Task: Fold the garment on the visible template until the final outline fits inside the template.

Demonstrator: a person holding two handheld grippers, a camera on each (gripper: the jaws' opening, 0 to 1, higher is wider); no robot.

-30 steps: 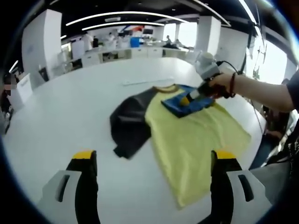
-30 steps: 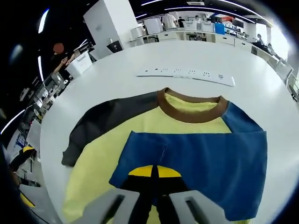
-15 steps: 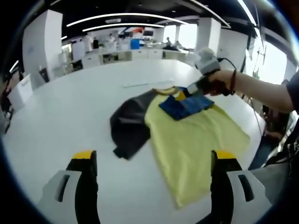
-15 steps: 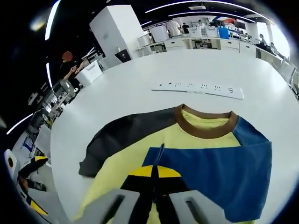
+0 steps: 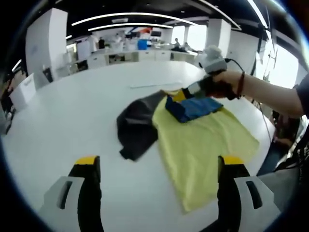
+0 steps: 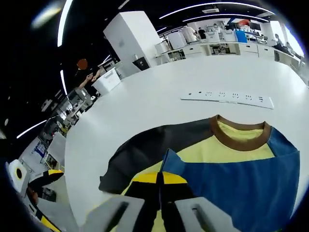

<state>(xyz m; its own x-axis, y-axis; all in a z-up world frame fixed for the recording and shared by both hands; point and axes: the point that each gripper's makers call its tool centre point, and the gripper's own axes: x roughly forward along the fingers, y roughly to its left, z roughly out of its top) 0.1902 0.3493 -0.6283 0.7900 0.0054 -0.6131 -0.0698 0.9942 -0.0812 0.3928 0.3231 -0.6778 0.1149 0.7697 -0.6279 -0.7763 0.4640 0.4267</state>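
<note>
A yellow short-sleeved T-shirt with a brown collar, one dark grey sleeve and one blue sleeve (image 5: 203,140) lies spread flat on a wide white round table (image 5: 63,125). In the left gripper view the shirt sits ahead and to the right of the left gripper (image 5: 159,181), well apart from it; that gripper's two yellow-tipped jaws stand wide apart with nothing between them, hovering over bare table near the shirt's hem.

In that view the right gripper (image 5: 190,92), held in a person's hand (image 5: 223,83), sits at the blue sleeve (image 5: 193,107), which is folded inward over the yellow chest. The dark grey sleeve (image 5: 137,128) lies stretched out flat on the table on the opposite side.

In the right gripper view the right gripper (image 6: 161,180) has its yellow-tipped jaws pressed together, pinching the edge of the blue sleeve (image 6: 231,183) at its pointed corner. The blue fabric spreads to the right of the jaws across the yellow T-shirt (image 6: 212,150); the brown collar (image 6: 240,140) lies beyond it, and the dark grey sleeve (image 6: 145,154) runs off to the left of the jaws. Further off on the white table (image 6: 159,106), past the collar, lies a long white power strip (image 6: 227,96), apart from the shirt. At the far left of this view the left gripper (image 6: 41,181) shows, small and near the table's edge.
</note>
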